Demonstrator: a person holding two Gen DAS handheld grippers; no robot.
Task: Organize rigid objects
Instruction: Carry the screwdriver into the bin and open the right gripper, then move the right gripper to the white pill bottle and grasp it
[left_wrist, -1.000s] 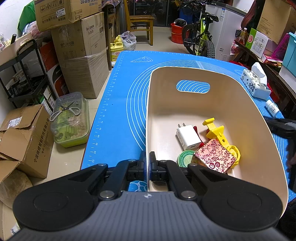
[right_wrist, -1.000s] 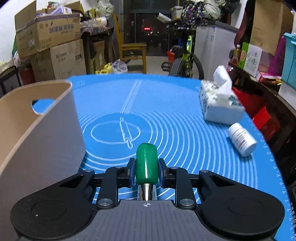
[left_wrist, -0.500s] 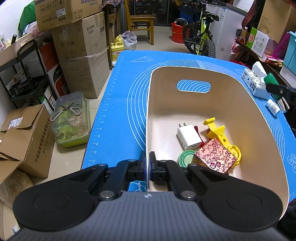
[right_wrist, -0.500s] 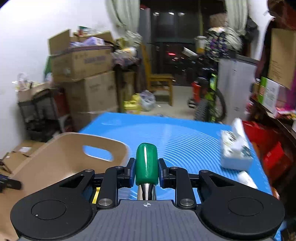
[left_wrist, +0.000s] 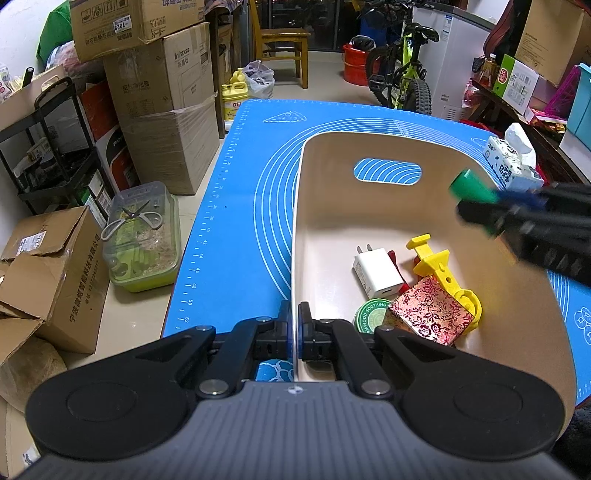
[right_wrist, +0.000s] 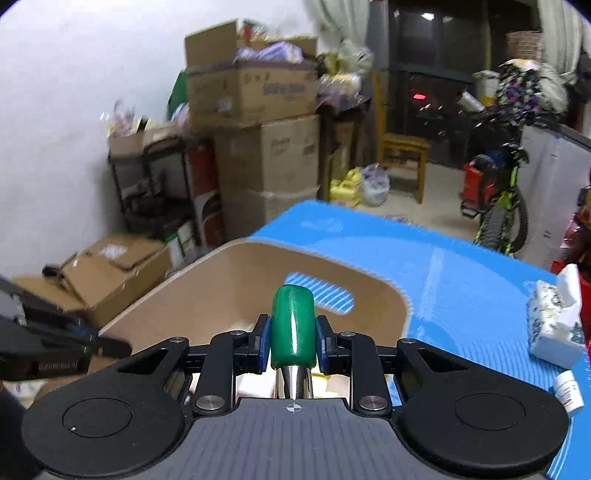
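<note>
A beige bin (left_wrist: 369, 206) stands on the blue mat (left_wrist: 240, 206). My left gripper (left_wrist: 294, 321) is shut on the bin's near-left wall. Inside lie a white charger (left_wrist: 376, 273), a yellow plastic part (left_wrist: 439, 266), a red patterned box (left_wrist: 432, 314) and a green round tin (left_wrist: 369, 314). My right gripper (right_wrist: 293, 332) is shut on a green-handled tool (right_wrist: 293, 325) with a metal shank. It hangs over the bin's right rim, seen blurred in the left wrist view as the right gripper (left_wrist: 517, 218) with the green handle (left_wrist: 472, 190).
A tissue pack (right_wrist: 554, 325) and a small white bottle (right_wrist: 567, 391) lie on the mat right of the bin (right_wrist: 229, 291). Cardboard boxes (left_wrist: 166, 110), a clear container with scissors (left_wrist: 144, 236), a chair (left_wrist: 280, 40) and a bicycle (left_wrist: 402, 77) surround the table.
My right gripper has risen and swung left with the green-handled tool, from over the mat beside the bin to above the bin's right rim. The left gripper has kept still.
</note>
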